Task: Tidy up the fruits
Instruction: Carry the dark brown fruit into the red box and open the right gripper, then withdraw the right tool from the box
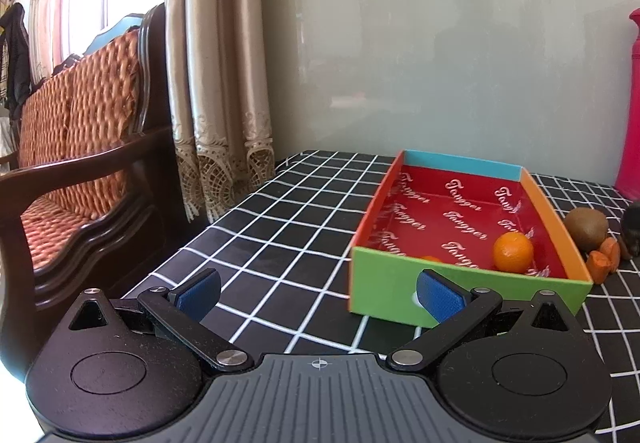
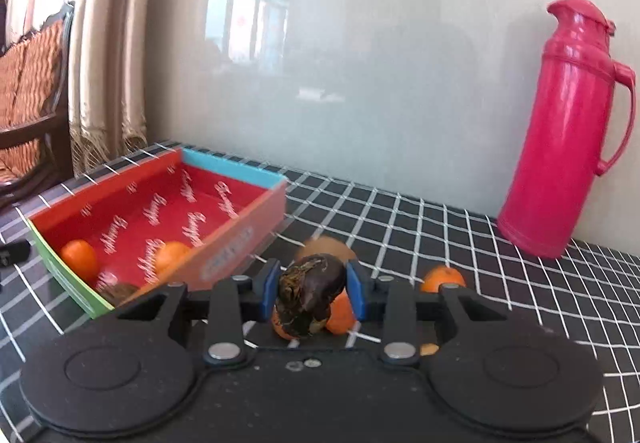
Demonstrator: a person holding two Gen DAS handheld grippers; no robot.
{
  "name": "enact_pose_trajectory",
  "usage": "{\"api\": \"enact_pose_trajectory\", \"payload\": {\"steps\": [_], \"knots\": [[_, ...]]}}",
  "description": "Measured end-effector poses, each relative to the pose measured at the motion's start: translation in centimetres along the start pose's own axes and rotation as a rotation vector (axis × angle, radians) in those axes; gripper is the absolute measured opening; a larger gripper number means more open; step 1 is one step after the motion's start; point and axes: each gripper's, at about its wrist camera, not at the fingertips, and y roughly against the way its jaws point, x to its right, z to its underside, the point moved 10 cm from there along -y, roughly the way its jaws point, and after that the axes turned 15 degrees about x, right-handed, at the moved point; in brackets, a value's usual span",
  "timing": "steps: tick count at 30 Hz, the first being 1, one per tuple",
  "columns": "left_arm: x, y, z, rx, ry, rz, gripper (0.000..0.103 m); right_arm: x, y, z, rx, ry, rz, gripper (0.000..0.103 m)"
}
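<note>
My right gripper [image 2: 314, 293] is shut on a dark brown wrinkled fruit [image 2: 316, 279], held just above the checked tablecloth [image 2: 400, 227]. Behind that fruit lies a brown kiwi [image 2: 326, 245], with small orange fruits [image 2: 442, 278] on the cloth beside it. To the left stands the coloured box [image 2: 240, 239] with a red inside, holding two oranges [image 2: 79, 257] and a brown fruit [image 2: 120, 293] at its near corner. In the left wrist view my left gripper [image 1: 318, 295] is open and empty, just in front of the box's green wall [image 1: 384, 283]. An orange [image 1: 513, 252] shows inside; the kiwi [image 1: 586, 229] lies to its right.
A tall pink thermos [image 2: 568, 131] stands at the back right against the pale wall. A wooden armchair [image 1: 80, 163] with a woven cushion and a curtain [image 1: 216, 83] are to the left of the table. Orange pieces [image 1: 604, 263] lie by the box's right wall.
</note>
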Motion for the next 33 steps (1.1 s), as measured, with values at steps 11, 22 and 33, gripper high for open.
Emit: {"api": "enact_pose_trajectory", "payload": {"steps": [11, 22, 33], "knots": [[-3.2, 0.2, 0.4, -0.005, 0.004, -0.044, 0.103, -4.9, -0.6, -2.3, 0.073, -0.021, -0.083, 0.034], [-6.6, 0.6, 0.5, -0.011, 0.001, -0.084, 0.103, -10.3, -2.7, -1.3, 0.031, -0.032, -0.158, 0.034], [-8.4, 0.6, 0.7, -0.017, 0.037, -0.112, 0.103, -12.5, -2.2, -1.8, 0.094, -0.016, -0.163, 0.081]]}}
